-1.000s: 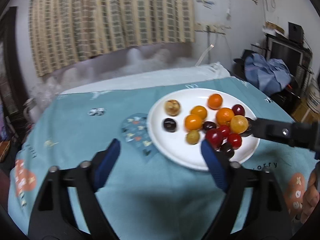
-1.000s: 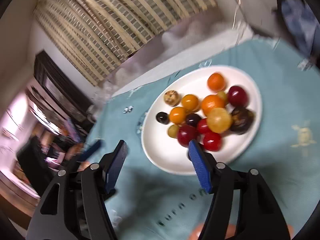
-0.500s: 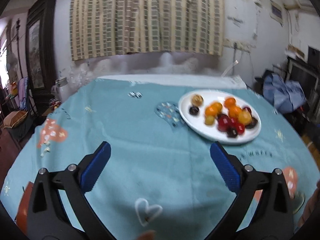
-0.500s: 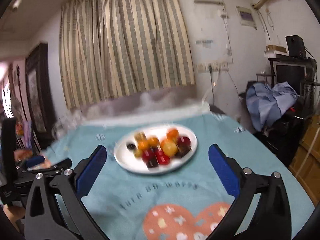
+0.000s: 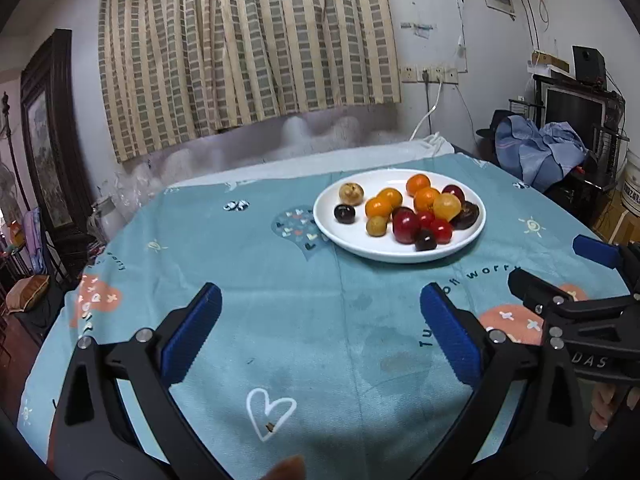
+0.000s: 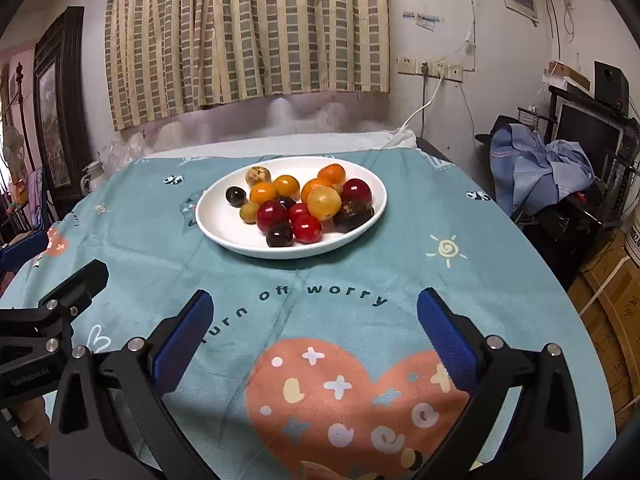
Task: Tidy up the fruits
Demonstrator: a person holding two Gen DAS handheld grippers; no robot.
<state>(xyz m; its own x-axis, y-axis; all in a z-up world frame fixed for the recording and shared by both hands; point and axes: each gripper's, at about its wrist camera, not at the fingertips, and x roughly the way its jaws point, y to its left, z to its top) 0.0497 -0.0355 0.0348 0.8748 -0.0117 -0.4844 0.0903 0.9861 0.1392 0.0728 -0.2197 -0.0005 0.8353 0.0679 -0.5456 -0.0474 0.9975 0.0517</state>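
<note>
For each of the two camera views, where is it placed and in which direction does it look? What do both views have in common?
Left wrist: sits on the left gripper, above the near table edge, looking across the tablecloth toward the curtain; its open blue-padded fingers show, and the right gripper at the right edge.
Right wrist: sits on the right gripper, facing the same way; its open fingers show, and the left gripper at the left.
Shared: the white plate of fruits, tablecloth, curtain.

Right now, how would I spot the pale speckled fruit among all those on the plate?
Find the white plate on the teal tablecloth. Look to its far left rim, where the speckled fruit sits apart from the pile. It is beige with brown mottling; its neighbours are glossy orange, red or nearly black.
</note>
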